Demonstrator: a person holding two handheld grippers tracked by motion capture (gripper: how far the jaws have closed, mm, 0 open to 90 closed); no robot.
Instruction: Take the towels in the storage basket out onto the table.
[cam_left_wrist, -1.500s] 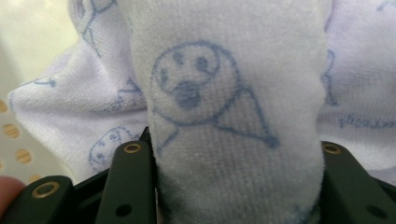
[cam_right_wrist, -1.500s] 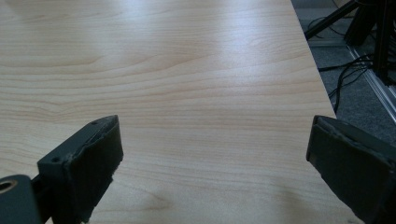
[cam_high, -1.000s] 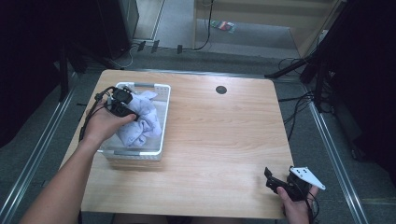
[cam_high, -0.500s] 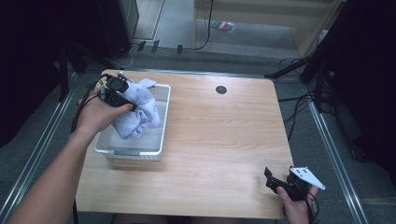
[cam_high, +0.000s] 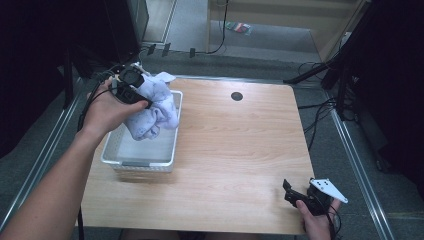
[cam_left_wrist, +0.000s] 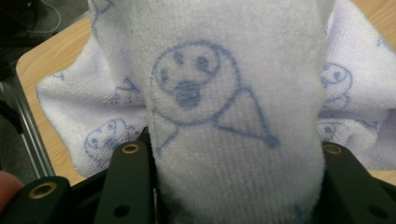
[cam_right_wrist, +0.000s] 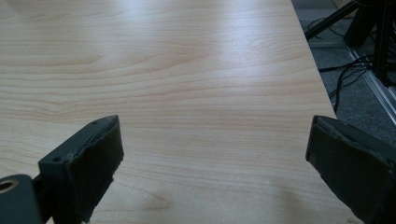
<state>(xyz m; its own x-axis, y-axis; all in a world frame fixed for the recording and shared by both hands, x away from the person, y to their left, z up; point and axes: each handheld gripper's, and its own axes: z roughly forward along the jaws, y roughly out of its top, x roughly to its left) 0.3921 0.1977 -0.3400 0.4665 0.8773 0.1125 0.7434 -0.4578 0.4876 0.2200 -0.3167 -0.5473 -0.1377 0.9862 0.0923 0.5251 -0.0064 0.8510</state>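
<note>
High view: left gripper (cam_high: 131, 89), clamped on towel (cam_high: 152, 107), lifts it from basket (cam_high: 142, 161); next, carry it over table (cam_high: 240, 150). Right gripper (cam_high: 300, 194) rests, jaws apart.

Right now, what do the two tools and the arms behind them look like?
Both tools are black with two blocky jaws. The left tool has a round black part on top, brass-ringed screw holes on its jaws, and a dark cable trailing back past the wrist. The right tool carries a pale grey three-cornered plate with small holes. The left forearm is bare, with no sleeve.
</note>
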